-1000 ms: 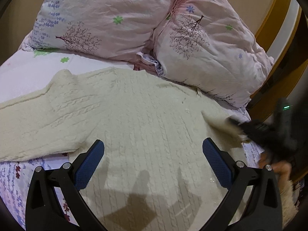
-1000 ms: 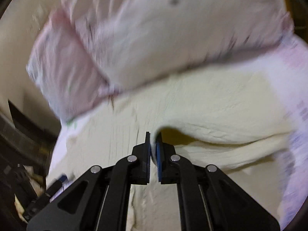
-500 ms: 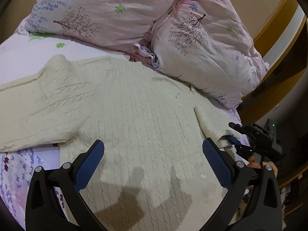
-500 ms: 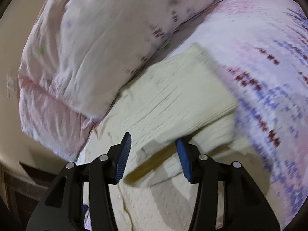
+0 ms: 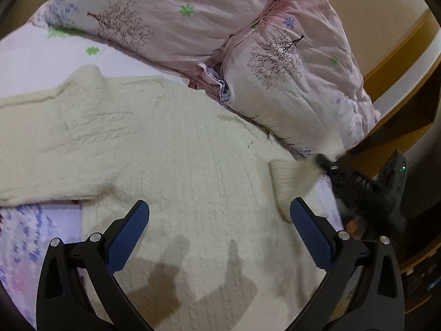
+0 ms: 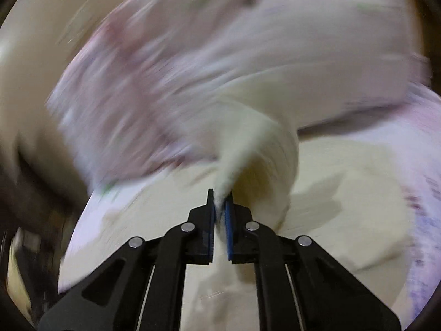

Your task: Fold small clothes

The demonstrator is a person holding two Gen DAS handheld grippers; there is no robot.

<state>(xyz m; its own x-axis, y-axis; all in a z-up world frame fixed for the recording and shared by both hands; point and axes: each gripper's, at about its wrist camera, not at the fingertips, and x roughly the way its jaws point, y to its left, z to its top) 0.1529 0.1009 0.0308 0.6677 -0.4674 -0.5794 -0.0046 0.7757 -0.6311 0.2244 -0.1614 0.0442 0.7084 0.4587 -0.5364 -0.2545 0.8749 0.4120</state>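
Cream sleeve, released earlier, now pinched again.

Two pink pillows (tree and flower prints) lean at the head of the bed, whose sheet is floral; a wooden headboard stands behind.

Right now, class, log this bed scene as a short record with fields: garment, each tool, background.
garment: cream cable-knit sweater spread flat on the bed sheet
left tool: open, hovering above the sweater's body, holding nothing
right tool: closing, pads pinching the sweater's sleeve, which is lifted
background: two pink floral pillows
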